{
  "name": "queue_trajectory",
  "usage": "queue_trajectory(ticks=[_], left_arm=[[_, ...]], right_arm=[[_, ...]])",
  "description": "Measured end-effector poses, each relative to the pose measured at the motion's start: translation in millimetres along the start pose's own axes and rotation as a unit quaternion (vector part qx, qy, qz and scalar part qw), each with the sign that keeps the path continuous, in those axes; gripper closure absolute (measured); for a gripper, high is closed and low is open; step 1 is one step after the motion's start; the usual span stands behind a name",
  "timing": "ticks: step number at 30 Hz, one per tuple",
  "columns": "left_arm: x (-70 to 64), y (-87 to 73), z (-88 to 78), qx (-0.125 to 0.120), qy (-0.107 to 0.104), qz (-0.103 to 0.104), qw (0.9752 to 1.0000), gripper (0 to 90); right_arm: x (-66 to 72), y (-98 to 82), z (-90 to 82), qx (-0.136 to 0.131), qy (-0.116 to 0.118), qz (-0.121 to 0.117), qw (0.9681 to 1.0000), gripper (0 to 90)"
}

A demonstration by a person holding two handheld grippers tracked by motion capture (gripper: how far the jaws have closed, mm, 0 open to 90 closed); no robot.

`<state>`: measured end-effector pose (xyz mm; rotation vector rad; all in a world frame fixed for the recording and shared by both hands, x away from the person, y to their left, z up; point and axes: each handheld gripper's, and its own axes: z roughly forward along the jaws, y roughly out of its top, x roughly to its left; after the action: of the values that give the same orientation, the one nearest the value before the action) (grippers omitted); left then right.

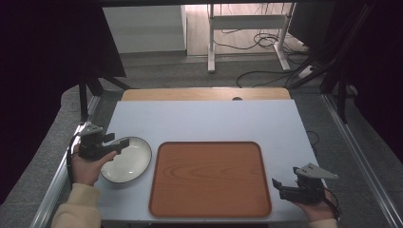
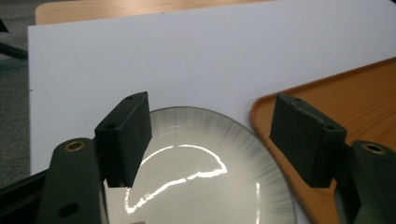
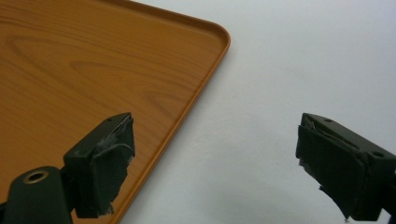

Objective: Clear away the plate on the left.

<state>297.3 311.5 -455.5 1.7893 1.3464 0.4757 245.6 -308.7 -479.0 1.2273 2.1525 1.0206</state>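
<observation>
- in the high view i see a white table filling the middle of the frame, with a wooden tray lying flat in the lower centre.
- a shallow white plate with a dark rim sits on the table at centre left, just beside the tray's left edge; i can't tell whether the two touch.
- my left gripper is at the left of the frame, held in my left hand, its jaws reaching over the plate's upper left rim.
- in the left gripper view the left gripper is released, jaws spread wide with nothing between them; the plate lies below them at the bottom centre and the tray curves in at the right.
- my right gripper is at the lower right of the high view, just off the tray's right edge.
- in the right gripper view the right gripper is released too, jaws far apart and empty; one jaw hangs over the tray in the left half, the other over bare table at the right.
</observation>
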Motion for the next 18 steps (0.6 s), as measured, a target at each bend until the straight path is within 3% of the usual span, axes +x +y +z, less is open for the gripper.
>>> queue_trajectory(ticks=[7,18], left_arm=[[17.1,-8.6,-1.0,0.008,0.012,-0.01,0.9998,29.0],[32.2,-13.5,-4.2,0.013,0.023,-0.025,0.9993,29.0]], right_arm=[[2.6,1.4,-0.7,-0.003,0.001,-0.001,1.0,12.9],[1.6,0.7,2.6,0.002,0.004,-0.003,1.0,14.0]])
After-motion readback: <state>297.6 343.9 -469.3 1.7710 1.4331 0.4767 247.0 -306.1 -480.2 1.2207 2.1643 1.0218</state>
